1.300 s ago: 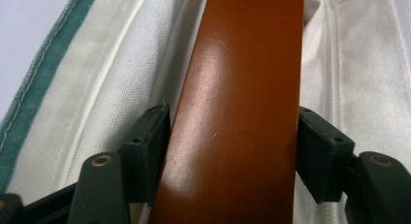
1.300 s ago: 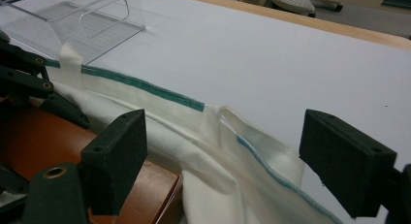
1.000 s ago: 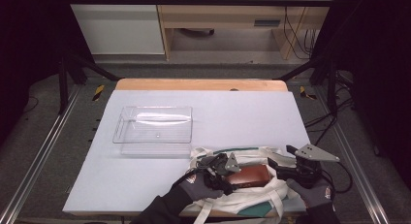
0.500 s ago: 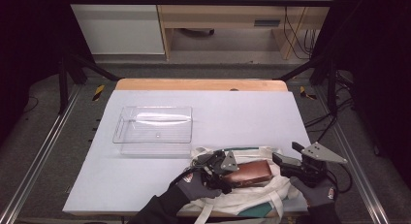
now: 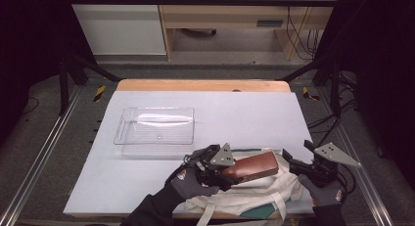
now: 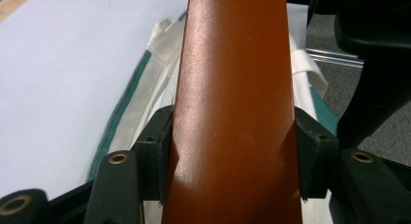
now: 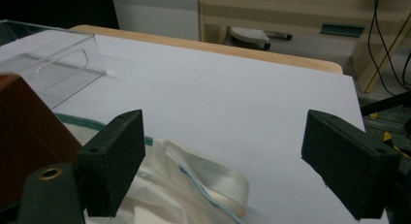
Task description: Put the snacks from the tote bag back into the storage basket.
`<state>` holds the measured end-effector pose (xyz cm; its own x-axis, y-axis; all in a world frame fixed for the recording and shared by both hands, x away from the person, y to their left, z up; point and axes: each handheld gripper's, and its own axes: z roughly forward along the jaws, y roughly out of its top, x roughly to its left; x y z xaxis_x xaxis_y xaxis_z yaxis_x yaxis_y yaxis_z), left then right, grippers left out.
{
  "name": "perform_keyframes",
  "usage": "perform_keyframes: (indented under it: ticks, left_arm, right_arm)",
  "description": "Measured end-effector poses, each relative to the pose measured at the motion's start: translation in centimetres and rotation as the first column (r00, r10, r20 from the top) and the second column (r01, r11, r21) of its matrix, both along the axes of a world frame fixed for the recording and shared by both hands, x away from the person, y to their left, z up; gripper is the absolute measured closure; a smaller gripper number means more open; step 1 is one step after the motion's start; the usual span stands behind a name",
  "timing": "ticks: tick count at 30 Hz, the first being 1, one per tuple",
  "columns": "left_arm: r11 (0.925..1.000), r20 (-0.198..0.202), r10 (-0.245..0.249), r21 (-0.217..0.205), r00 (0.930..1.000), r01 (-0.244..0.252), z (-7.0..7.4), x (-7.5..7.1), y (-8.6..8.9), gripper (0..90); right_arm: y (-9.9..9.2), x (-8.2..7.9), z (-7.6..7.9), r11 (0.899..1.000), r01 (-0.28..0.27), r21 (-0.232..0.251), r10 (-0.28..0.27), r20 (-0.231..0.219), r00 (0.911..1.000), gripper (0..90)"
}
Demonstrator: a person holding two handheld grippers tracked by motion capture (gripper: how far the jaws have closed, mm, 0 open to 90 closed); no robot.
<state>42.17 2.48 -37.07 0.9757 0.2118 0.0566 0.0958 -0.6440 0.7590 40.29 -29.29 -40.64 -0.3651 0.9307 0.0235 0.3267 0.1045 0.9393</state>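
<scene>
A smooth brown case (image 5: 252,167) is lifted at a slant above a cream cloth bag with green trim (image 5: 254,199) near the table's front edge. My left gripper (image 5: 222,169) is shut on the case's near end. In the left gripper view the case (image 6: 232,88) runs up between the jaws and both pads (image 6: 157,153) press its sides. My right gripper (image 5: 297,155) stands open just right of the case, over the bag's right side. In the right gripper view, white table and the bag's strap (image 7: 213,180) lie between its wide-apart fingertips (image 7: 232,158), and the case's corner (image 7: 29,132) is at the left.
A clear plastic tray (image 5: 154,125) stands on the white table top (image 5: 244,113) left of centre, also at the left of the right gripper view (image 7: 53,64). A wooden strip (image 5: 200,85) edges the far side. Metal rails and dark floor flank the table.
My left gripper has raised the brown case up out of the bag, and its far end now tilts higher. The right gripper has barely shifted.
</scene>
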Motion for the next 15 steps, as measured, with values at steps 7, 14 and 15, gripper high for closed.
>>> perform_keyframes:
  ticks: [7, 14, 15]
  left_arm:
    - [0.9998, 0.029, 0.019, -0.01, 0.9994, -0.018, 2.0, -0.3, 1.5, 42.5]
    - [0.9975, 0.058, 0.07, -0.001, 0.9958, -0.07, 3.4, 0.1, 4.1, 42.5]
    - [0.9971, 0.061, 0.076, 0.003, 0.9952, -0.076, 3.6, 0.2, 4.6, 42.6]
  right_arm:
    - [0.6, 0.1, -0.3, 0.999, -0.025, -0.029, 0.025, -0.015, 0.9996, 15.2]
    - [1.1, 0.1, -0.4, 0.998, -0.055, -0.04, 0.054, -0.026, 0.9982, 14.6]
    - [1.2, 0.1, -0.4, 0.997, -0.059, -0.042, 0.058, -0.025, 0.998, 14.3]
